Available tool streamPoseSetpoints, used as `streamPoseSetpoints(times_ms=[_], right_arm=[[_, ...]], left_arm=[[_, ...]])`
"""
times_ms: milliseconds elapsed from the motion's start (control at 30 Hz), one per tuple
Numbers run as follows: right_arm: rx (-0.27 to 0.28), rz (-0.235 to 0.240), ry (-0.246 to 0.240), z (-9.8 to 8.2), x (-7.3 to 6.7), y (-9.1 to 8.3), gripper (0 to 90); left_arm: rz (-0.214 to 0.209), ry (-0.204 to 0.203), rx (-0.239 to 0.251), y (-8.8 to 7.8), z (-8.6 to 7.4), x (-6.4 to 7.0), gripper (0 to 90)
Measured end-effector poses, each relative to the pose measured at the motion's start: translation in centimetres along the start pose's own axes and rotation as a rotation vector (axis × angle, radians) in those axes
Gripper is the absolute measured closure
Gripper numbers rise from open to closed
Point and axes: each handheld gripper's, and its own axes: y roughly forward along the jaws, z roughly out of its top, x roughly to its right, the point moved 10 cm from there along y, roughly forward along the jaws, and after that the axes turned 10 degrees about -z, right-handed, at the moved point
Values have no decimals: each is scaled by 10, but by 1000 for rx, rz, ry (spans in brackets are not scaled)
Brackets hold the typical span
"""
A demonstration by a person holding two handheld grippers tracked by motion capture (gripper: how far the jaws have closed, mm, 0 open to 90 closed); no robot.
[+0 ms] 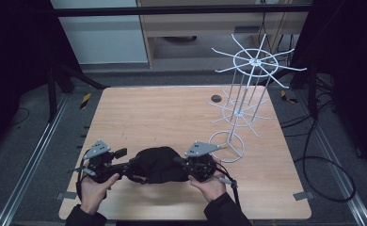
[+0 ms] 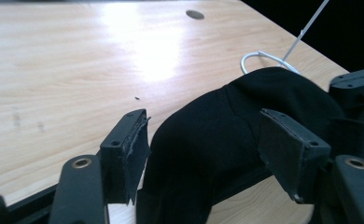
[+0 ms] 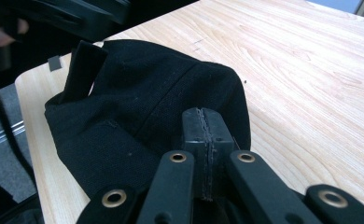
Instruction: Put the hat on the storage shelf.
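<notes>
— Where's the cap [image 1: 157, 165]?

— On the bench [image 1: 172, 113], near its front edge, between the two tools, with the white wire rack [image 1: 247, 89] standing beyond it to the right.

— The left tool [image 2: 208, 144]?

— Jaws spread wide, one on each side of the black cloth (not pinching it).

— And the right tool [image 3: 203, 128]?

— Pads pressed together at the cap's edge; whether cloth is caught between them, I cannot tell. A hand [image 1: 93, 190] holds each tool.
</notes>
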Motion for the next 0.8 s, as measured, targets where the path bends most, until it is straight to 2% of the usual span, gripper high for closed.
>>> streamPoseSetpoints(times_ms=[100,167,200,233,300,333,367,400,433,467,500,533,567,600,633,667,700,733,767,800], right_arm=[[-4,2,-8,-2,-1,0,900],[-6,5,-12,-3,-2,0,900],[-9,5,-9,-5,-2,0,900],[-9,5,-9,-5,-2,0,900],[-10,7,-11,-8,-3,1,900],[-14,5,-16,-10,-3,2,900],[-14,5,-16,-10,-3,2,900],[-15,5,-15,-11,-4,3,900],[-15,5,-15,-11,-4,3,900],[-15,4,-22,-11,-5,4,900],[-15,4,-22,-11,-5,4,900],[-11,-3,-34,-9,-5,5,900],[-11,-3,-34,-9,-5,5,900],[-4,-10,-41,-7,-5,6,900],[24,-38,-62,-1,-3,9,900],[44,-52,-78,2,-3,11,900],[44,-52,-78,2,-3,11,900],[57,-64,-94,5,-2,14,900],[86,-99,-147,7,0,24,900],[81,-100,-145,6,0,29,900]], left_arm=[[-25,-15,-14,5,-4,1,344],[-62,-39,-39,11,-13,4,348],[-80,-50,-71,16,-22,6,361],[-80,-50,-71,16,-22,6,377],[-94,-58,-102,22,-31,8,408],[-92,-52,-121,25,-35,9,502],[-89,-45,-126,27,-37,10,502],[-93,-38,-127,27,-35,12,660],[-93,-38,-127,27,-35,12,708],[-75,-14,-120,26,-30,13,772],[-75,-14,-120,26,-30,13,809],[-60,2,-90,24,-23,13,839],[-60,2,-90,24,-23,13,848],[-40,23,-61,22,-18,11,848],[-20,37,-32,19,-13,10,856],[12,64,14,14,-7,8,858],[12,64,14,14,-7,8,858],[33,80,51,8,-5,6,858],[44,88,55,4,-9,5,858],[42,88,50,3,-12,5,857]])
